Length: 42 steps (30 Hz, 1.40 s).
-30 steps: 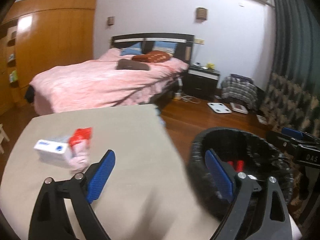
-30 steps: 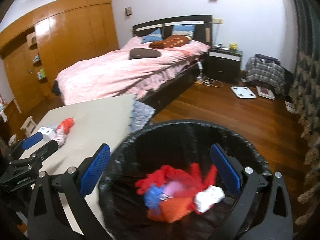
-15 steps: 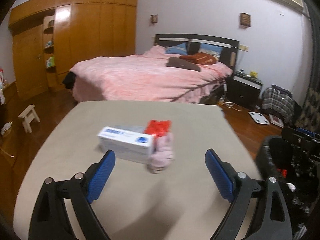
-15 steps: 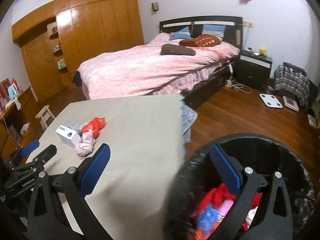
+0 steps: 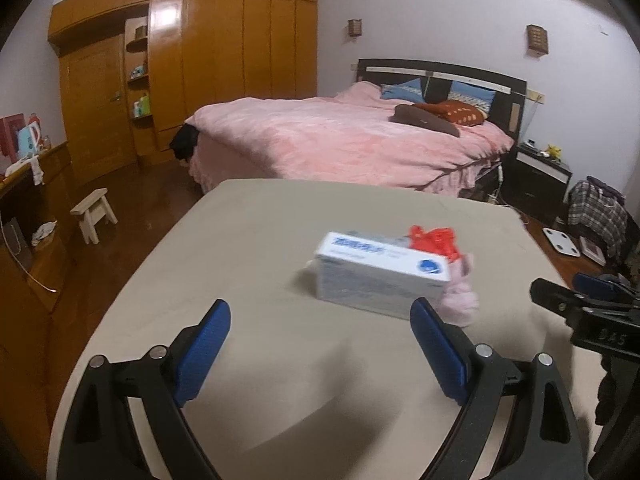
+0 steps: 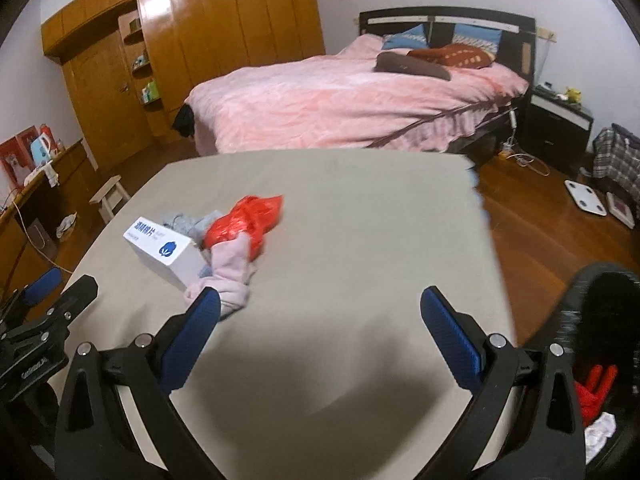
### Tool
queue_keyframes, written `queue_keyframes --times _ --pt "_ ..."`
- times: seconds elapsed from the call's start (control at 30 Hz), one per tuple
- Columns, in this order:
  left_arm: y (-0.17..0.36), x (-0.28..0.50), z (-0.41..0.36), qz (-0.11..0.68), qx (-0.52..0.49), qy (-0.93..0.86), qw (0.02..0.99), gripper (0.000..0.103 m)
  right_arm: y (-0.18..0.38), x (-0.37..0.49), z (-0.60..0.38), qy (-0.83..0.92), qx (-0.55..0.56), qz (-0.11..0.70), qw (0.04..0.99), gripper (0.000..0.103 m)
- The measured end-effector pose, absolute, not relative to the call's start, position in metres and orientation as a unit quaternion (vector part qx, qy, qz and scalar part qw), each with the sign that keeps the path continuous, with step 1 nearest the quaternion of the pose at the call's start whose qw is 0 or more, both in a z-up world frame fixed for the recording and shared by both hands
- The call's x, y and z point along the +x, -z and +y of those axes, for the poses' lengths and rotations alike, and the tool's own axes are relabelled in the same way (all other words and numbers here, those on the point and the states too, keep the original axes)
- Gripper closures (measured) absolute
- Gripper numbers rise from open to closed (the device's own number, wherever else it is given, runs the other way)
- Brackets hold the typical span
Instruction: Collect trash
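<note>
A white and blue box (image 5: 380, 274) (image 6: 166, 254) lies on the beige table (image 5: 260, 248) (image 6: 360, 220). A red crumpled bag (image 5: 434, 240) (image 6: 244, 220), a pink cloth (image 5: 460, 300) (image 6: 230, 272) and a grey cloth (image 6: 188, 222) lie against the box. My left gripper (image 5: 320, 344) is open and empty, just short of the box. My right gripper (image 6: 320, 332) is open and empty over the table, to the right of the pile. A black trash bin (image 6: 600, 340) holding red and white trash stands at the lower right of the right wrist view.
A pink bed (image 5: 352, 140) (image 6: 340, 104) stands beyond the table. A wooden wardrobe (image 5: 200, 72) fills the left wall. A small stool (image 5: 94, 214) stands left of the table. A nightstand (image 6: 558, 136) and a scale (image 6: 582, 198) are on the right.
Both grippers swung left, away from the bin and towards the pile on the table. The box now lies close in front of my left gripper. Both stayed open.
</note>
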State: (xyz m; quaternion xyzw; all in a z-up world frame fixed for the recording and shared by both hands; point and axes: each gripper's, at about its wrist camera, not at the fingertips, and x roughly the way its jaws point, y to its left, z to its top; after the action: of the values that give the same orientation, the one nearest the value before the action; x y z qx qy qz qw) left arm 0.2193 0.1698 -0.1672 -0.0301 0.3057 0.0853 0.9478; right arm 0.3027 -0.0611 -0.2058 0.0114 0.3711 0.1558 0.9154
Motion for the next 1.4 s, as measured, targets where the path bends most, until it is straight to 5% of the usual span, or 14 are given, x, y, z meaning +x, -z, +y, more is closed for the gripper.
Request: queue_keyframes --times 0.53,0.73,0.8,1.4 --pt "0.184 0.22 0.217 0.309 -0.058 -0.114 0.942 0.013 0.233 0.316 0.005 -0.194 -0.027 0.405 0.893 0.007" --pt "0.183 0.216 0.219 0.306 -0.06 -0.113 0.943 0.013 0.239 0.317 0.016 -0.221 -0.032 0.42 0.879 0.035" --pt "0.183 0.217 0.217 0.307 -0.06 -0.113 0.943 0.013 0.241 0.318 0.016 -0.232 -0.023 0.428 0.873 0.053" --pt "0.18 0.254 0.145 0.318 -0.056 -0.049 0.945 0.013 0.222 0.312 -0.06 -0.194 0.004 0.415 0.889 0.057"
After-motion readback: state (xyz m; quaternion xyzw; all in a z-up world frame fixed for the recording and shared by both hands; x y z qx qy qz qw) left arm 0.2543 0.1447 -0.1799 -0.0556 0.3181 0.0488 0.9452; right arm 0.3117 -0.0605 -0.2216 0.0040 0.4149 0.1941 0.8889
